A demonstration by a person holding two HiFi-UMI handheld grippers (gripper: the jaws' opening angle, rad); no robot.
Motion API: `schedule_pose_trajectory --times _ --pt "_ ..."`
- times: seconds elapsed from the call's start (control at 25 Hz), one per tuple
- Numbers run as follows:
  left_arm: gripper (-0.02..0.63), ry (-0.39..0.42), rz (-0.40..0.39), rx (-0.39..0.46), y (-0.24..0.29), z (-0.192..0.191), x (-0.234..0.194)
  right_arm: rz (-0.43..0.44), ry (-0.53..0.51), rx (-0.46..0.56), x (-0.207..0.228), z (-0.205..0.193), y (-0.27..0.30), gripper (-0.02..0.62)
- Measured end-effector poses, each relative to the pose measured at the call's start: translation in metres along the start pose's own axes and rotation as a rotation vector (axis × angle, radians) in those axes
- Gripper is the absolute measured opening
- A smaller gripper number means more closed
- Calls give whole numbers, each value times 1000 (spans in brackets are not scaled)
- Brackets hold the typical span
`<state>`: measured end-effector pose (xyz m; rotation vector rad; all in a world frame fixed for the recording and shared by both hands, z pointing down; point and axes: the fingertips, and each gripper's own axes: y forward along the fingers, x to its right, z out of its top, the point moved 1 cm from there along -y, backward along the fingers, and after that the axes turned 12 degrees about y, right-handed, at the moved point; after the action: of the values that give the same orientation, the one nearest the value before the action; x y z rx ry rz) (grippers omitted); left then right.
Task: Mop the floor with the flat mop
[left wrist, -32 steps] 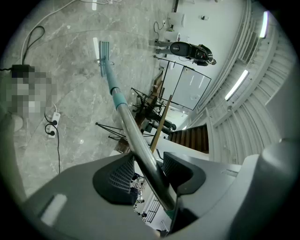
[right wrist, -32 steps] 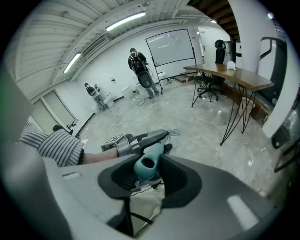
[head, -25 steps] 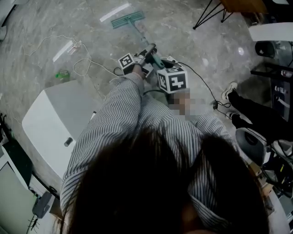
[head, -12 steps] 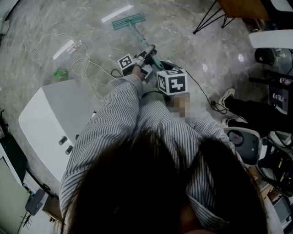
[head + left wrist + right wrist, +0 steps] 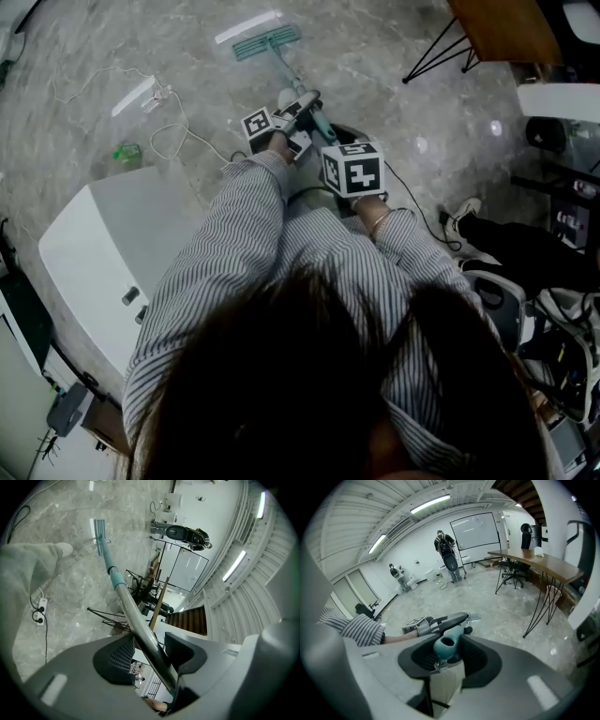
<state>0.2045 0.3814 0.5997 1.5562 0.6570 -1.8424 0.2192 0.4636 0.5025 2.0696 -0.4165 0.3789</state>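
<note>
The flat mop lies out ahead of me: its teal head (image 5: pixel 266 41) rests flat on the grey marble floor (image 5: pixel 375 56), and its pole (image 5: pixel 284 75) runs back toward my hands. My left gripper (image 5: pixel 298 112) is shut on the metal pole (image 5: pixel 140 630), lower down the shaft. In the left gripper view the pole stretches away to the teal mop head (image 5: pixel 99 534). My right gripper (image 5: pixel 330 141) is shut on the teal handle end (image 5: pixel 444 645) of the mop, just behind the left gripper (image 5: pixel 440 623).
A white cabinet (image 5: pixel 103 244) stands at my left. A power strip (image 5: pixel 141 94) with loose white cable lies on the floor beyond it, near a green bottle (image 5: pixel 126 152). A wooden table on black legs (image 5: pixel 506 28) and seated person's legs (image 5: pixel 525 239) are on the right.
The view has shifted slightly; the mop head and both grippers keep almost the same pose. Both grips on the mop are unchanged.
</note>
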Motion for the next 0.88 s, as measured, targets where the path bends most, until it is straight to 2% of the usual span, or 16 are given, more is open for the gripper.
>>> schedule_pose_trajectory --times 0.24,0.44,0.68,0.88 --pt "202 -13 -7 0 44 96 10 -9 5 10 -10 80 70 129" --pt "199 -23 6 -12 89 201 37 -26 32 20 -32 178 136 126" --pt "204 -4 12 -144 133 311 70 -40 52 49 -64 282 206 124" --pt "216 20 0 -161 172 391 91 -46 23 44 -76 358 259 123"
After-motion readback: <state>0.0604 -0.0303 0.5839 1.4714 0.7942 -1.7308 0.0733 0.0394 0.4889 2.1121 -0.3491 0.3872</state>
